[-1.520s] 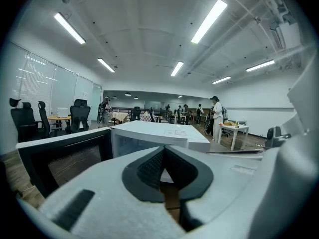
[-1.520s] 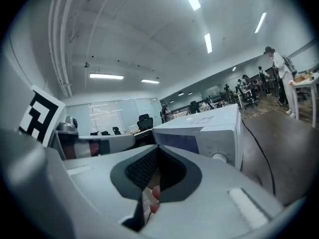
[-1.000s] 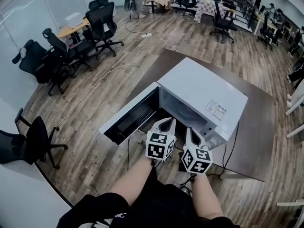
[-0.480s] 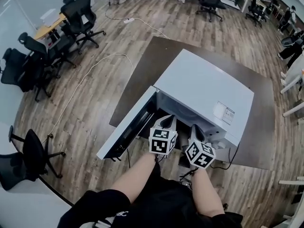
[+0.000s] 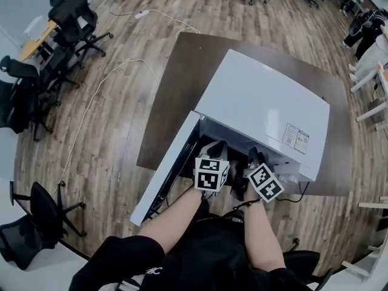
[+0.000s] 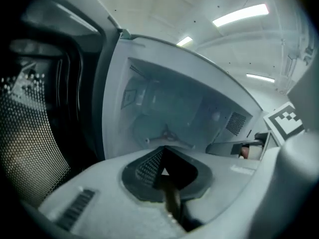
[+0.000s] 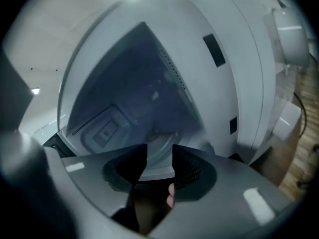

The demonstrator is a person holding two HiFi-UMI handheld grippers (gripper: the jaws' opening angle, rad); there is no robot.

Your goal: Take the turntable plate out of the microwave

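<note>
microwave (image 5: 260,102): was white outside, pale grey-white inside.
door window (image 6: 30,133): was black, with a fine mesh of white dots.
turntable plate (image 6: 149,128): was clear, tinged pale blue-grey.
left gripper (image 6: 163,152): had a light grey body and black pads with a dotted texture.
right gripper (image 7: 158,156): had the same grey body and black pads.
marker cubes (image 5: 211,174): bore black-and-white squares.
table (image 5: 182,71): was dark brown.
floor (image 5: 109,132): showed grey-brown wood-grain planks.
chairs (image 5: 73,17): were black.
</note>
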